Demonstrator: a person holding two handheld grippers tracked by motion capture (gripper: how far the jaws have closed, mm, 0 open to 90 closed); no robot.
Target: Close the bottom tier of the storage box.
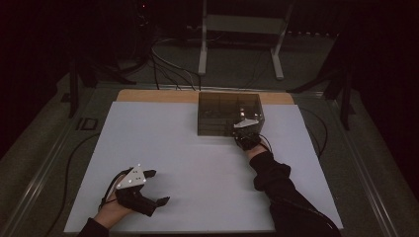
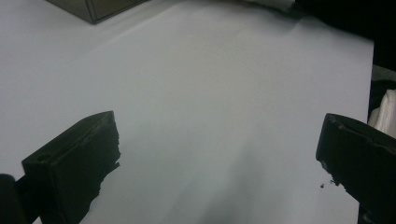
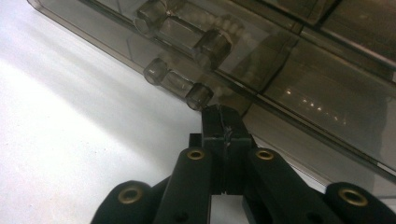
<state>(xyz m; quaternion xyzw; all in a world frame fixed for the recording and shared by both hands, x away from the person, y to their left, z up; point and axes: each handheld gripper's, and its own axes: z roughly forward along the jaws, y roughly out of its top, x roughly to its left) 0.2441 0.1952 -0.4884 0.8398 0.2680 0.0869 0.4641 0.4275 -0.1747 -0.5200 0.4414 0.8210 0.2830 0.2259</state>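
A smoky see-through drawer box [image 1: 227, 111] stands at the back of the white table top [image 1: 188, 158]. My right gripper [image 1: 243, 134] is at the box's front face, jaws pressed together with nothing visible between them. In the right gripper view the shut tips [image 3: 223, 114] sit against the box [image 3: 299, 79], just right of the lower drawer's bar handle [image 3: 180, 84]; a second handle [image 3: 180, 25] lies above it. My left gripper [image 1: 159, 186] rests near the front left of the table, open and holding nothing. Its jaws stand wide apart over bare white surface [image 2: 219, 140].
A corner of the box [image 2: 93, 7] and the other arm's dark sleeve [image 2: 341, 14] appear far off in the left gripper view. Behind the table stand a white metal frame [image 1: 239, 29] and cables [image 1: 168, 69] on the floor. A wooden edge [image 1: 158, 95] runs behind the white top.
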